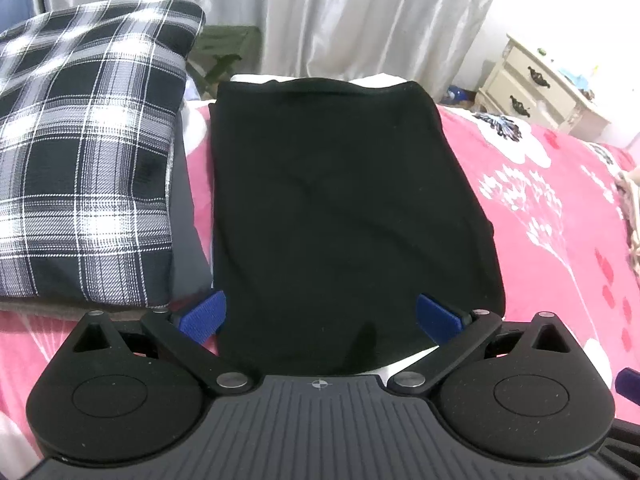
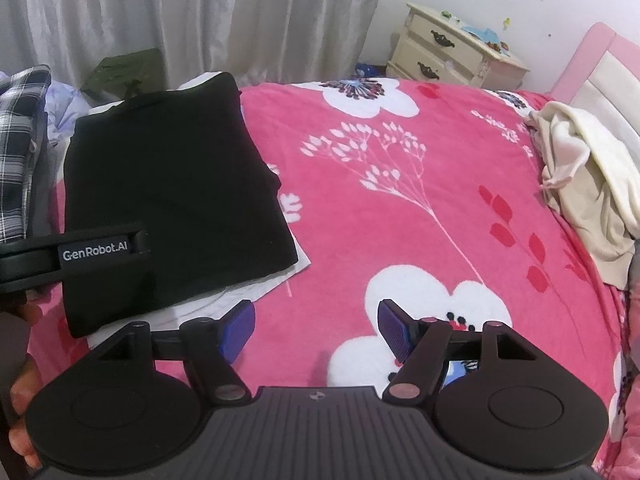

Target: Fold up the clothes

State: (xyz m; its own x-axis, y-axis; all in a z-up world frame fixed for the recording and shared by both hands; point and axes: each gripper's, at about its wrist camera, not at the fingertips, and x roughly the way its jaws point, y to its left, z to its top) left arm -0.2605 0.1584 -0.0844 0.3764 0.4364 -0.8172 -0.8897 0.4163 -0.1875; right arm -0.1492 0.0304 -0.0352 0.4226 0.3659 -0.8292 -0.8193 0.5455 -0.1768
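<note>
Black folded cloth [image 1: 344, 216] flat on pink bed [image 1: 552, 208], right ahead of left tongs [image 1: 320, 316]. Left tongs wide apart, holding nothing. Right tongs [image 2: 316, 328] wide apart over bed, cloth off to their left.

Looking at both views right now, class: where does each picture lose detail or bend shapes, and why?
Left wrist view: the black garment is so dark its folds barely read; the plaid pillow shows blown-out white patches; the curtain looks soft. Right wrist view: fisheye curves the pink bedspread and tilts the nightstand; corners darken.
</note>
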